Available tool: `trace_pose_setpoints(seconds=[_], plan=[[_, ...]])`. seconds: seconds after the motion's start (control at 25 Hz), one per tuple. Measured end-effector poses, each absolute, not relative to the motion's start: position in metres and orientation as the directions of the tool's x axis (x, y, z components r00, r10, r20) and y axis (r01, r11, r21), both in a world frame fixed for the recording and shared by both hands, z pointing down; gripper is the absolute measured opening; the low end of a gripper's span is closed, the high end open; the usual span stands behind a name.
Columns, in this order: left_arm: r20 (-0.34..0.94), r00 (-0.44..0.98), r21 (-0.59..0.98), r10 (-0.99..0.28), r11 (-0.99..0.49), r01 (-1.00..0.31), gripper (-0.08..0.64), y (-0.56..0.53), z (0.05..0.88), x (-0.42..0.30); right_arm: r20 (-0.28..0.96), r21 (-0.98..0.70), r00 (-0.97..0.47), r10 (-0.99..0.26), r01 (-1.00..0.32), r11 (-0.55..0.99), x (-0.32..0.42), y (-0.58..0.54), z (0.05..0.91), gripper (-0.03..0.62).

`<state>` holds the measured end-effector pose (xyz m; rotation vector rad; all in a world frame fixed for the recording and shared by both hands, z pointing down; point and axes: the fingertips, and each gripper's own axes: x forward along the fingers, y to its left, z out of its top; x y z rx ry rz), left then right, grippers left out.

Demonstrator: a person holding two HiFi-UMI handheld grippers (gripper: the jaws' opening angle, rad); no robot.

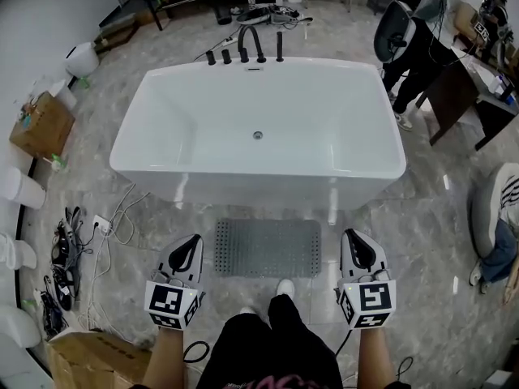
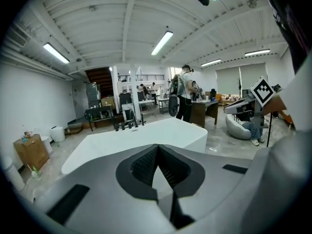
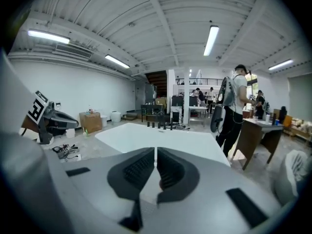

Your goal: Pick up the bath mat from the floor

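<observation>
A grey studded bath mat [image 1: 267,248] lies flat on the marble floor, just in front of the white bathtub [image 1: 258,128]. My left gripper [image 1: 188,248] hovers off the mat's left edge, jaws shut and empty. My right gripper [image 1: 354,247] hovers off the mat's right edge, also shut with nothing held. In the left gripper view the shut jaws [image 2: 157,150] point toward the bathtub [image 2: 136,138]; the mat is hidden below them. The right gripper view shows its shut jaws [image 3: 155,156] aimed at the tub [image 3: 161,136] too.
Black taps [image 1: 247,49] stand at the tub's far rim. Cables and a power strip [image 1: 89,233] lie on the floor at left, with a cardboard box [image 1: 85,359] near my left foot. A person [image 1: 422,31] stands by a desk at back right. My shoes [image 1: 285,288] are at the mat's near edge.
</observation>
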<state>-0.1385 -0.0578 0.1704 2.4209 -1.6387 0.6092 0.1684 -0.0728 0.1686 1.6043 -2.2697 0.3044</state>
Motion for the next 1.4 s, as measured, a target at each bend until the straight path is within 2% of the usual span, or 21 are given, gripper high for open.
trace_pose_setpoints(seconds=[0.56,1.16,1.4], plan=[[0.491,0.322,-0.077,-0.809,-0.409,-0.909,0.008,-0.051,0.269,-0.154,0.469,0.026,-0.253,-0.846,-0.954,0.299,0.174,-0.069,0.261,0.025],[0.503,0.235,-0.073,-0.832,-0.312,-0.947,0.008,-0.039,0.489,-0.2,0.513,0.056,-0.207,-0.833,-0.961,0.272,0.179,-0.053,0.471,0.025],[0.493,0.198,-0.099,-0.847,-0.281,-0.955,0.008,-0.048,0.604,-0.206,0.513,0.069,-0.202,-0.834,-0.959,0.275,0.191,-0.059,0.585,0.025]])
